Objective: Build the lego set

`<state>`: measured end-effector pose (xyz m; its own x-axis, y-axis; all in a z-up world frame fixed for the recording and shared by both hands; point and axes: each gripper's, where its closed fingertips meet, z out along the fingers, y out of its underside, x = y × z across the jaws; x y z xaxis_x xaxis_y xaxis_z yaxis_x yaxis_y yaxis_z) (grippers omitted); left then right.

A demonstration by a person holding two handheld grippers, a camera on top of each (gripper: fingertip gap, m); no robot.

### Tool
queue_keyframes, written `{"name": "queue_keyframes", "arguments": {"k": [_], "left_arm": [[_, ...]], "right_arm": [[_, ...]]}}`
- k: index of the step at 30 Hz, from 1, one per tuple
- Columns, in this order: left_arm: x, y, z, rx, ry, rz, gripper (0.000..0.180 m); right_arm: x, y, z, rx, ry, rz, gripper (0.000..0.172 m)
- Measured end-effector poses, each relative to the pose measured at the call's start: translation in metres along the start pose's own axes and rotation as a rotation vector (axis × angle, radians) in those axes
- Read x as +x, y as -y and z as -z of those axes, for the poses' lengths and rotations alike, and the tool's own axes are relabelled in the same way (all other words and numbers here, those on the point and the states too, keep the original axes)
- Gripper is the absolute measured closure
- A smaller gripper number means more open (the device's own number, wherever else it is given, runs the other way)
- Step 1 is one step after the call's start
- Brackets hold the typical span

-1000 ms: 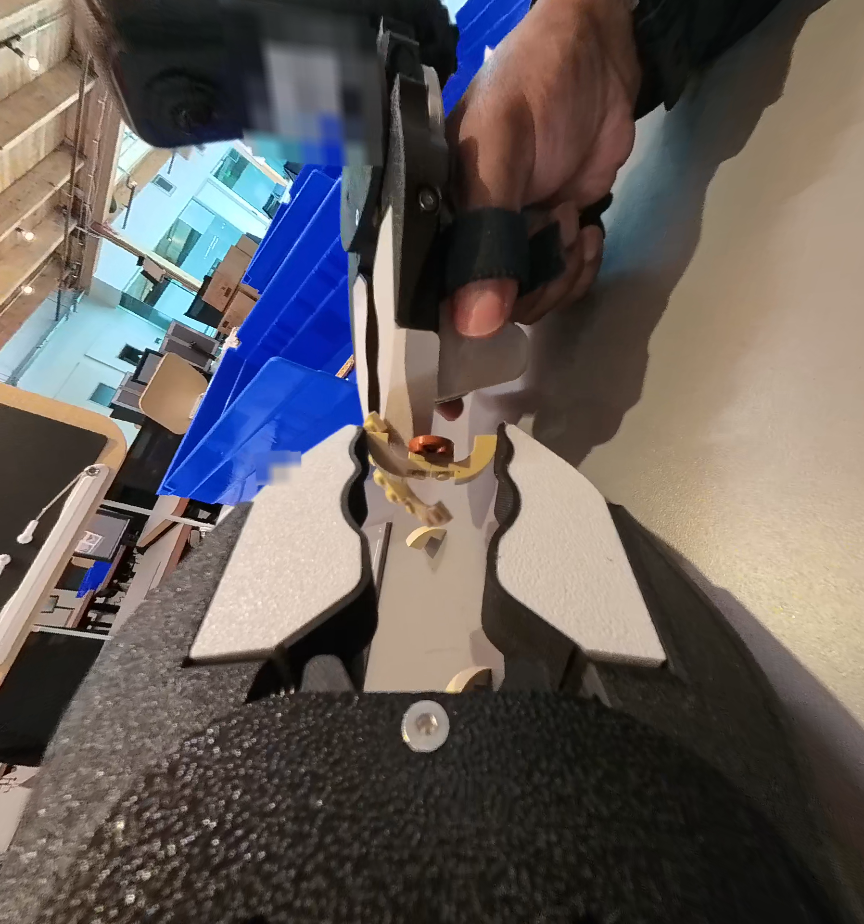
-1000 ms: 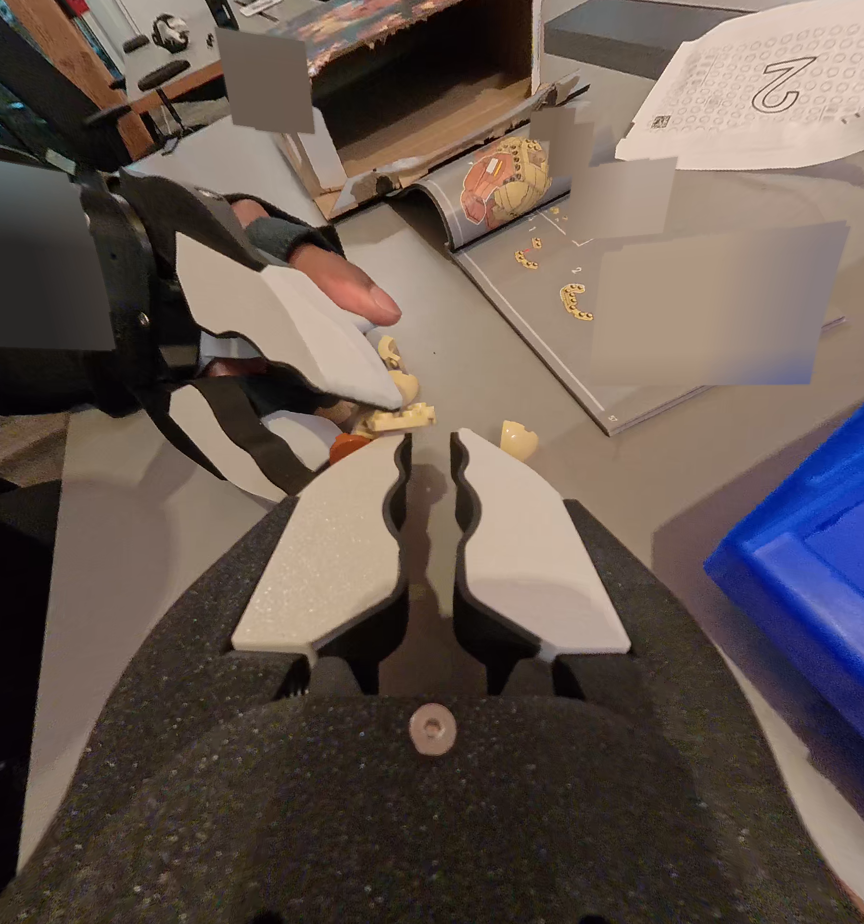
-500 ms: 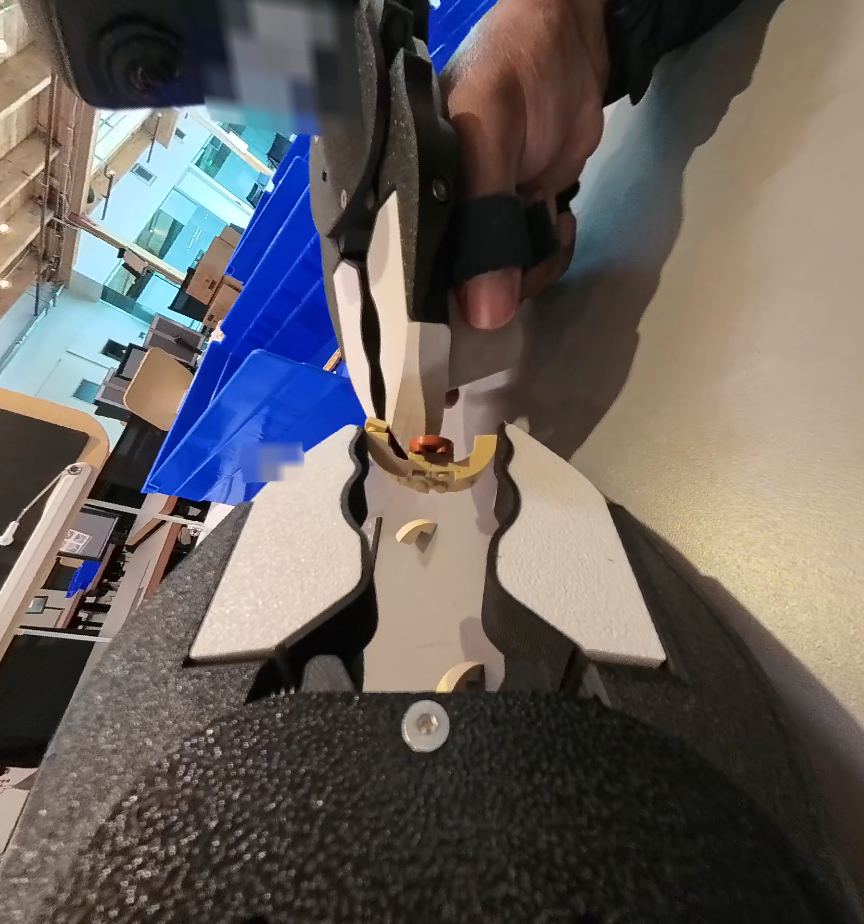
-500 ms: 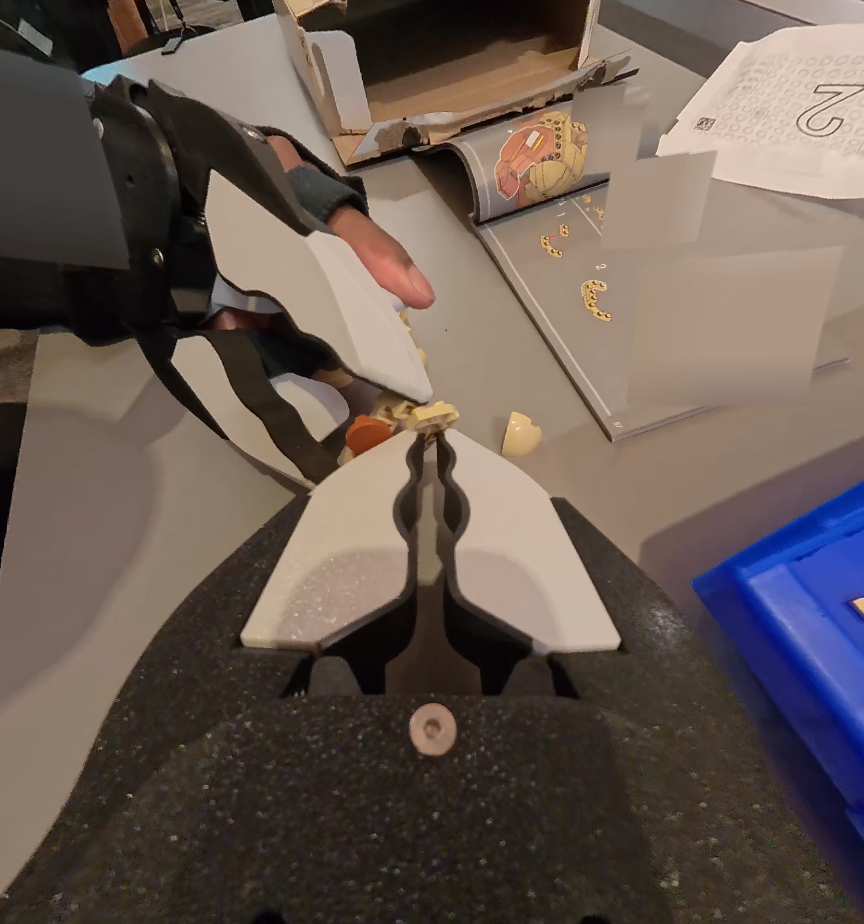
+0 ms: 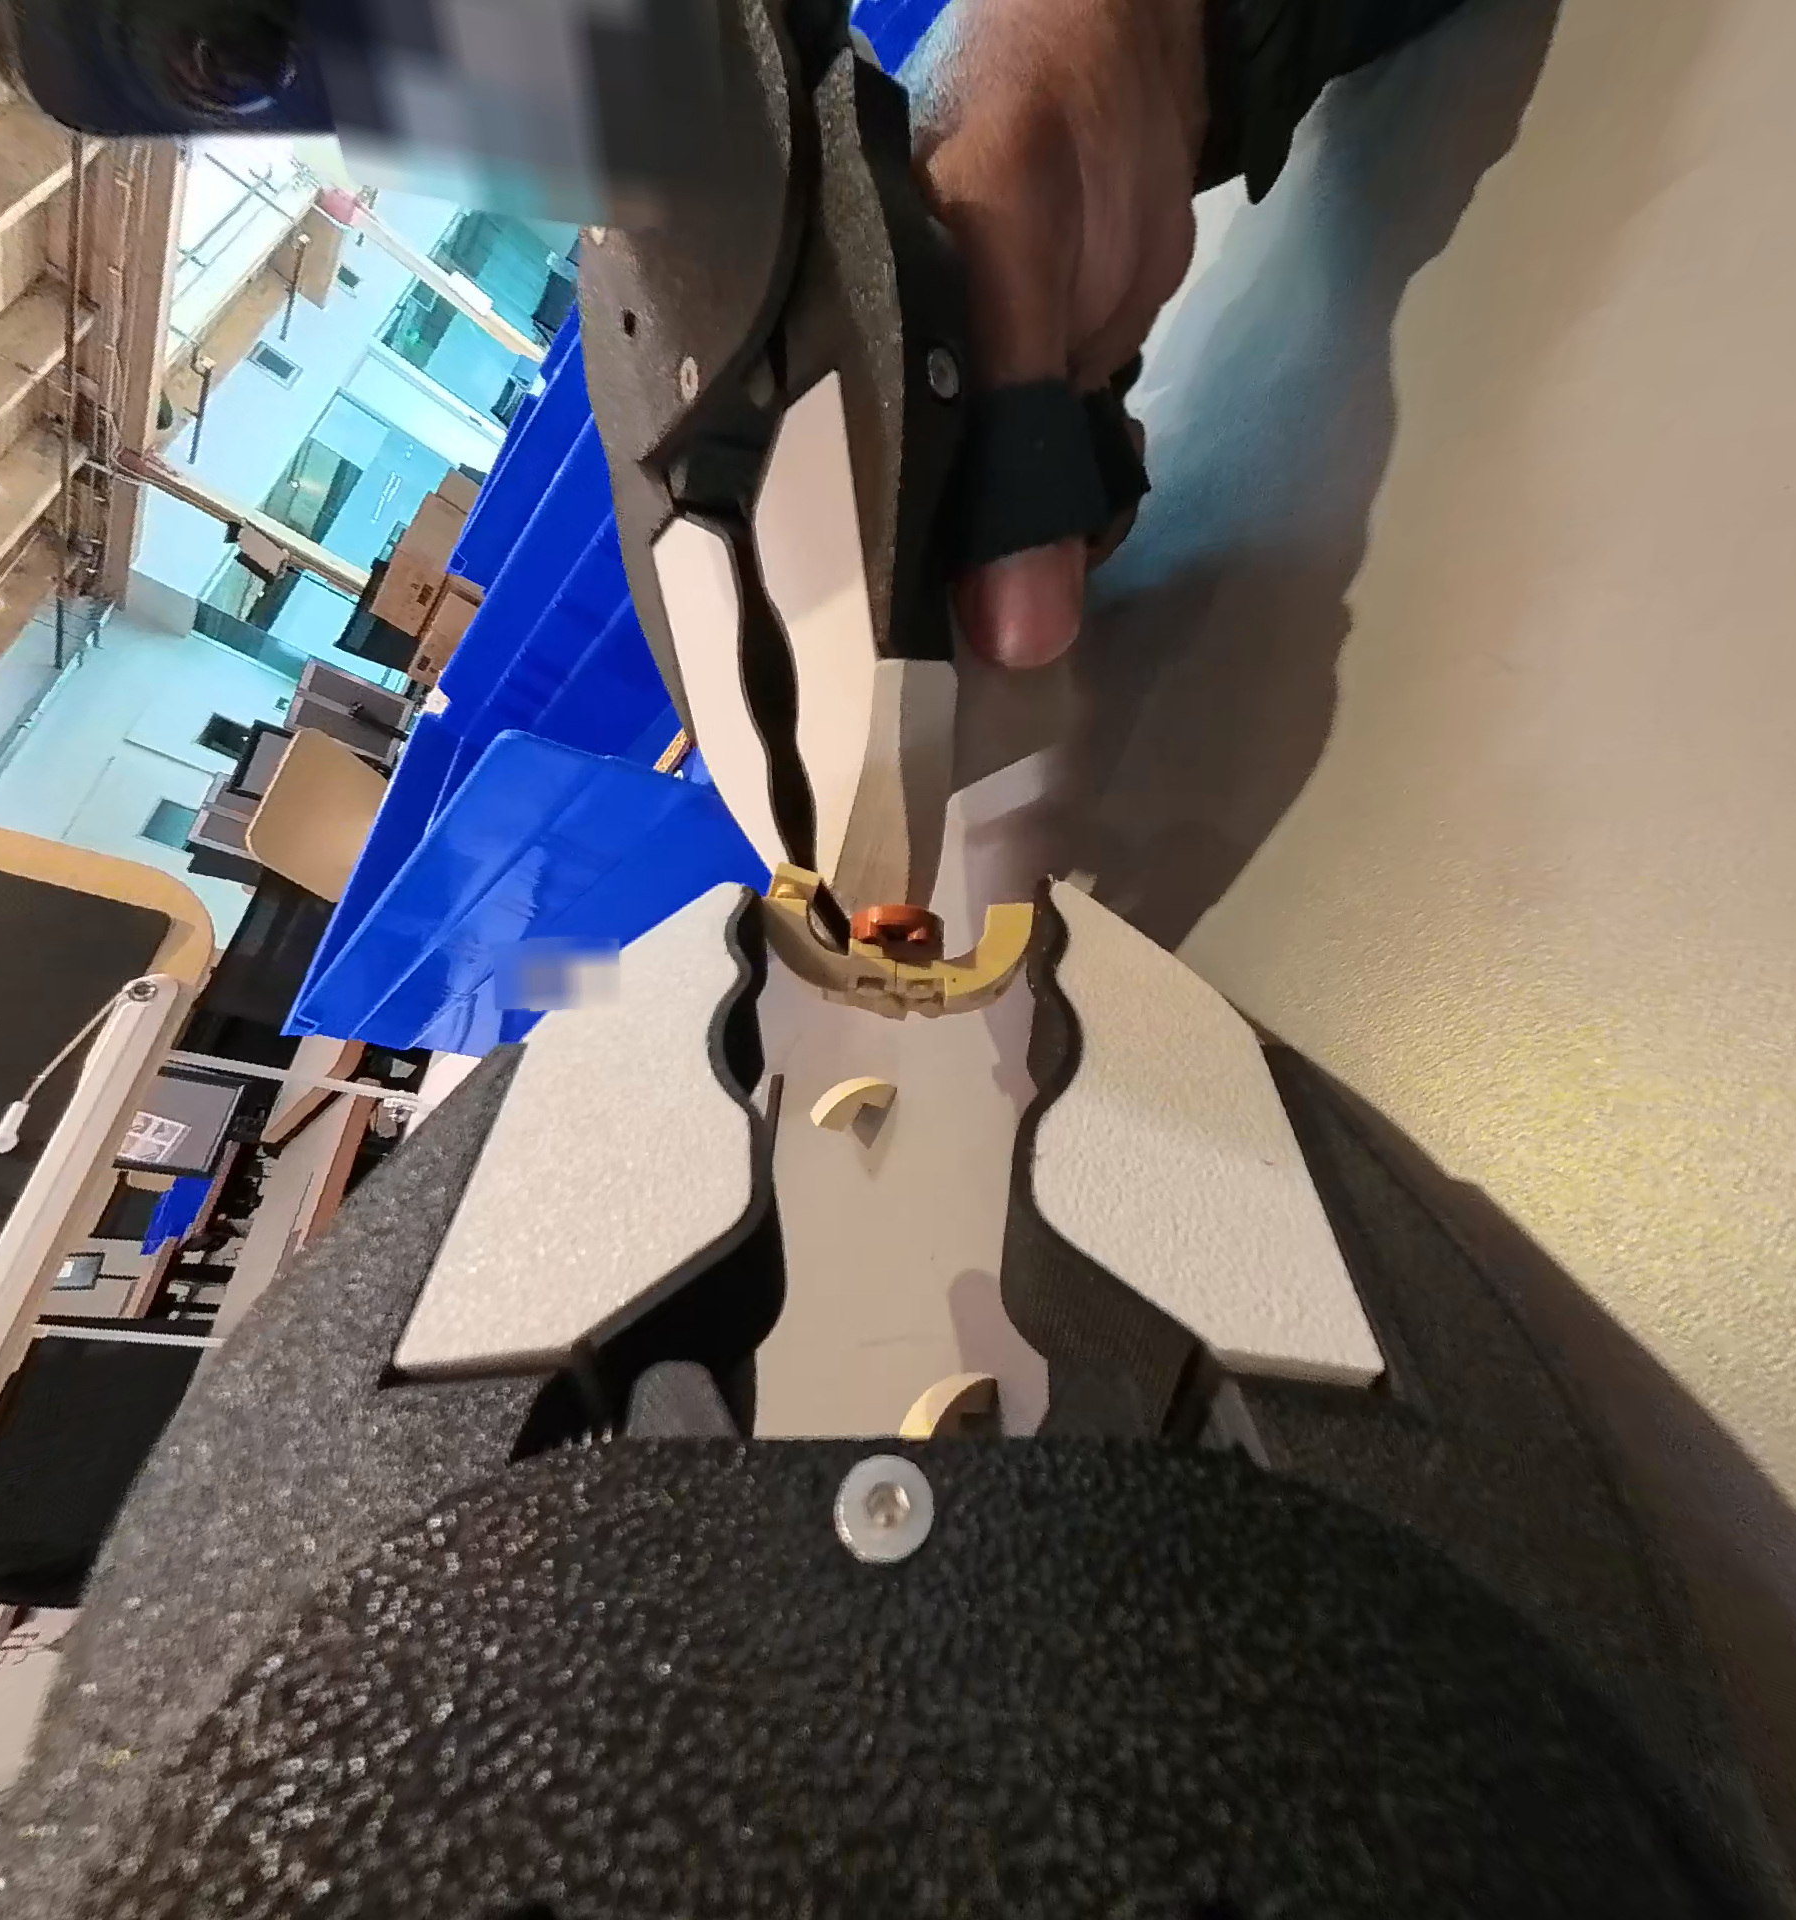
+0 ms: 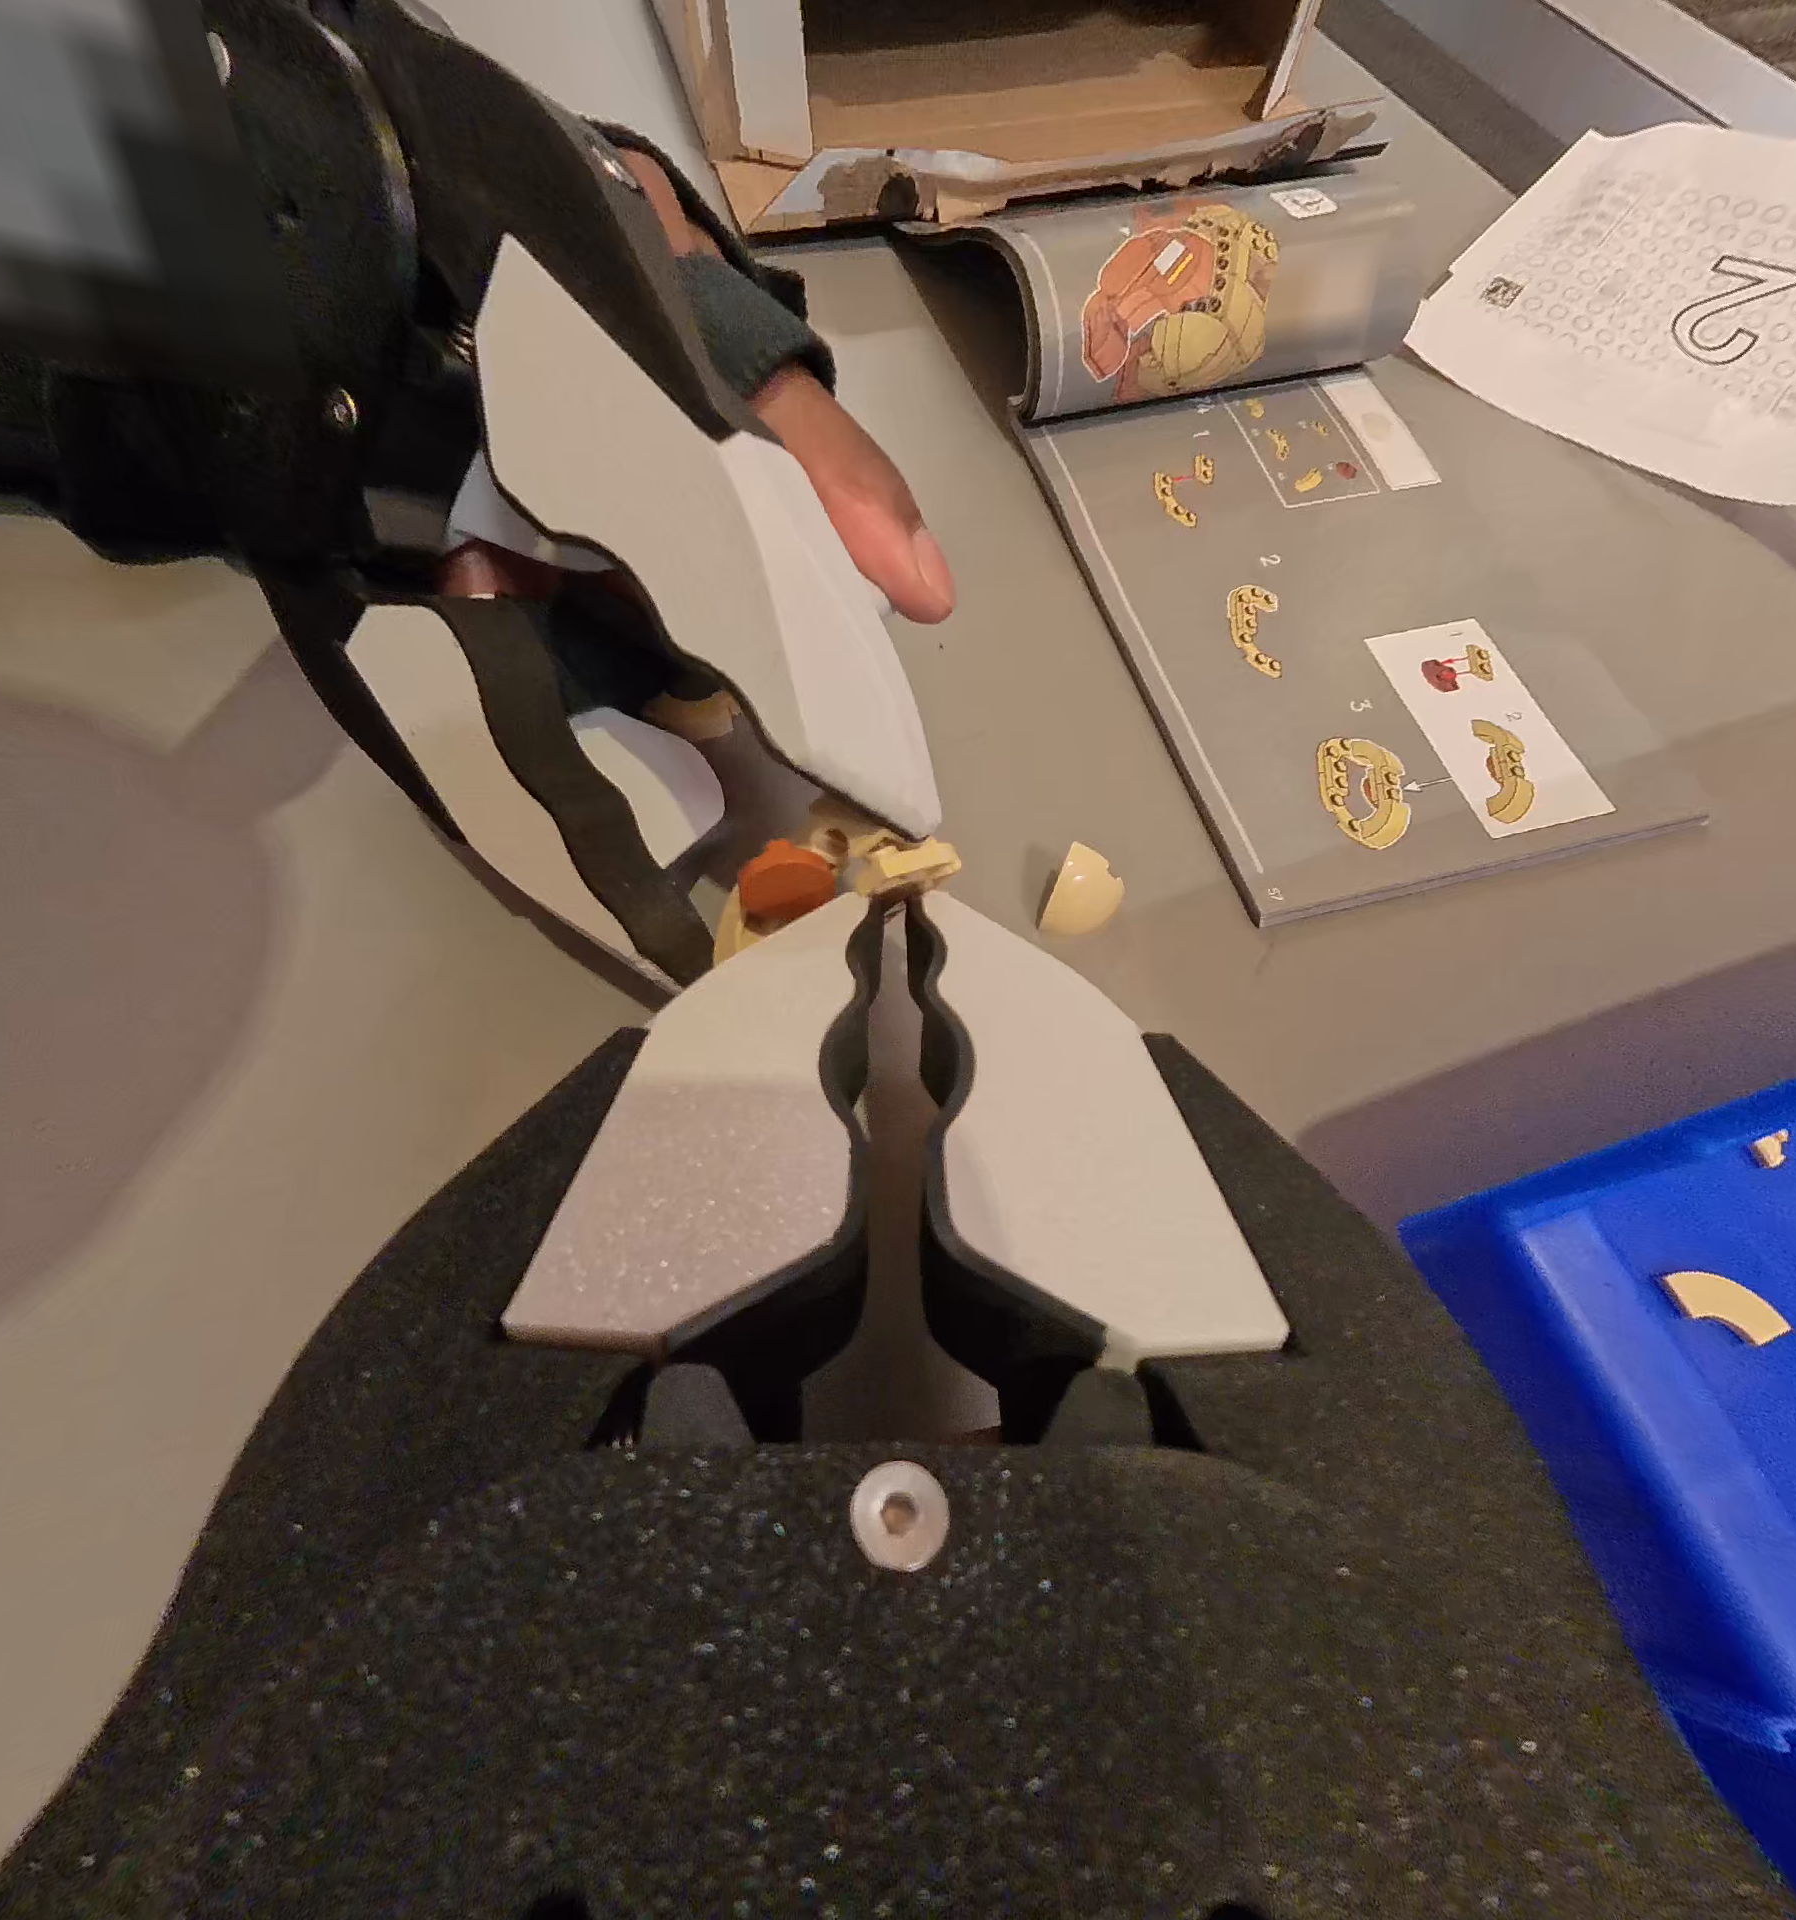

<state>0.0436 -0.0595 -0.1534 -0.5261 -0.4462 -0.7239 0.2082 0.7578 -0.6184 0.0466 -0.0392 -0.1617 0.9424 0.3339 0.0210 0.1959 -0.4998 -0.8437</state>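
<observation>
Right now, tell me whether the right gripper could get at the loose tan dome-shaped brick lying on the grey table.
Probably not yet: the right gripper is pinched shut on the tan curved brick assembly. The tan dome brick lies uncovered just to its right on the grey table.

right tongs (image 6: 894, 902) pinch small tan brick (image 6: 913, 860), left tongs (image 6: 821, 847) touching it.

Glossy plastic bricks (image 5: 899, 961), matt grey table (image 6: 1237, 997)
</observation>
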Motion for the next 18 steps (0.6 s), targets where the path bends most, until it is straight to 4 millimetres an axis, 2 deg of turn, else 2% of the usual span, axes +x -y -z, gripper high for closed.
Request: {"name": "queue_keyframes", "arguments": {"k": [14,18], "left_arm": [[0.007,-0.006,-0.005,-0.079,-0.007,-0.110,0.132],[0.009,-0.002,-0.005,-0.059,-0.017,-0.107,0.132]], "right_arm": [[-0.004,-0.007,0.001,-0.092,-0.061,0.125,0.172],[-0.004,-0.011,-0.002,-0.102,-0.051,0.133,0.172]]}}
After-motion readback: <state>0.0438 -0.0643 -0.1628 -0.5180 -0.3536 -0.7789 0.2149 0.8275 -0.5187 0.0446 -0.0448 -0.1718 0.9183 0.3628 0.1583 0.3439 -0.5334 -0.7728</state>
